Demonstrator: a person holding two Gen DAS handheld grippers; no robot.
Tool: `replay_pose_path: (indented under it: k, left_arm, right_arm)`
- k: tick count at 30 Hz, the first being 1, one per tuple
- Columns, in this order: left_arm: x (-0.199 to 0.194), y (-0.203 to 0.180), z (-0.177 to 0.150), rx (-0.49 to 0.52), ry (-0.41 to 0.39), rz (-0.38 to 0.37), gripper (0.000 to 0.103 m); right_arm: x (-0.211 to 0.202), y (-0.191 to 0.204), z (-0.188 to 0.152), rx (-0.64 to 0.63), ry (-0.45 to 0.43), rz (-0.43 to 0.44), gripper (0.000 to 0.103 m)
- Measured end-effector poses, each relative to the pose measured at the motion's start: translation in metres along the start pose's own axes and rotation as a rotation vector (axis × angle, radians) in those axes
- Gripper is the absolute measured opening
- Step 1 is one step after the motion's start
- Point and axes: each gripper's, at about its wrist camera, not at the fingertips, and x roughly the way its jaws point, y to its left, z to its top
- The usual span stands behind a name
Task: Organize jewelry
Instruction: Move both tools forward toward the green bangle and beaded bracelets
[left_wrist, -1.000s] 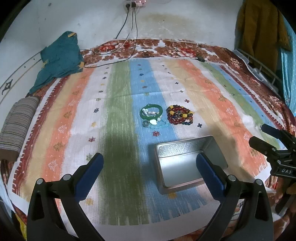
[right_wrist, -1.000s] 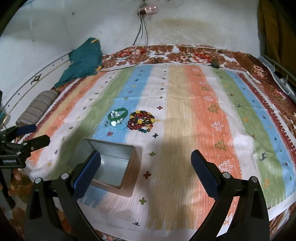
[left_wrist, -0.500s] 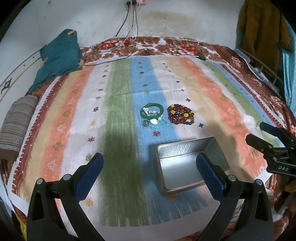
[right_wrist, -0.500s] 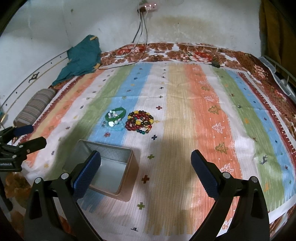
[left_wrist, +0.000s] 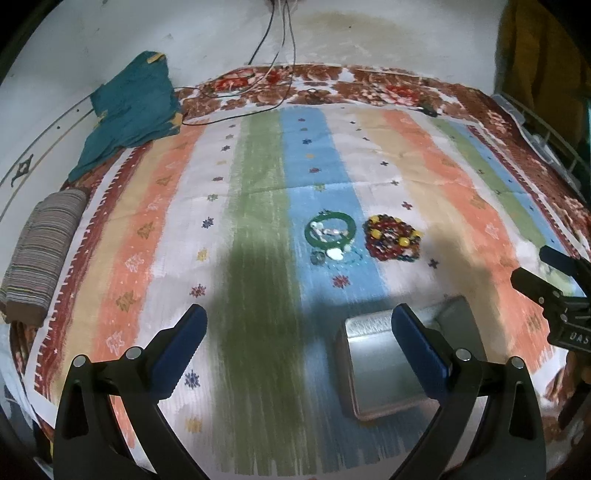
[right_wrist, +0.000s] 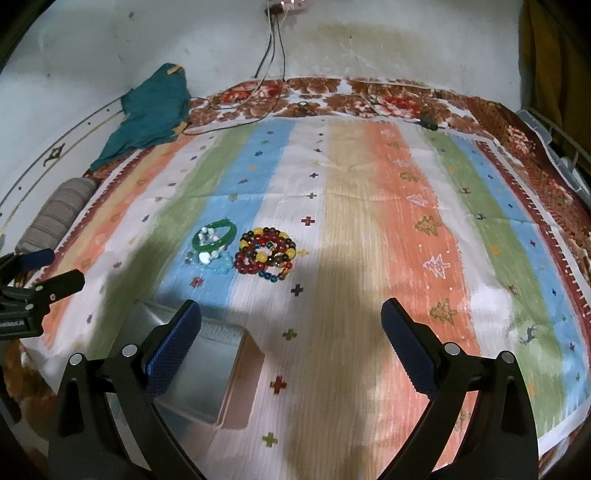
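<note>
Both tongs, left (left_wrist: 299, 341) and right (right_wrist: 291, 332), are hovering spread apart and empty, seemingly approaching the beaded bracelets (right_wrist: 266, 254) to be carried into the metal tin (left_wrist: 388, 363).

Striped bedsheet (left_wrist: 258, 221), stained white wall (left_wrist: 351, 40)

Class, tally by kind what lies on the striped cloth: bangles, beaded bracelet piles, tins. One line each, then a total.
Green bangle: 1
Red and yellow beaded bracelet pile: 1
Pale blue and white bead cluster: 1
Open metal tin: 1
Total: 4
</note>
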Motion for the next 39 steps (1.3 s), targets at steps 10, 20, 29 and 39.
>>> replay_pose_path:
  k: [10, 20, 29, 39]
  left_arm:
    - [0.029, 0.006, 0.022, -0.043, 0.047, 0.017, 0.097]
    - [0.052, 0.009, 0.035, -0.071, 0.088, 0.010, 0.097]
    - [0.075, 0.016, 0.043, -0.104, 0.129, 0.016, 0.097]
    - [0.096, 0.011, 0.053, -0.099, 0.155, -0.008, 0.097]
  right_arm:
    - [0.021, -0.008, 0.018, 0.023, 0.026, -0.013, 0.099]
    - [0.041, -0.012, 0.030, 0.028, 0.064, -0.011, 0.099]
    - [0.062, -0.013, 0.033, 0.025, 0.108, -0.037, 0.099]
    - [0.087, -0.013, 0.040, 0.031, 0.152, -0.055, 0.099]
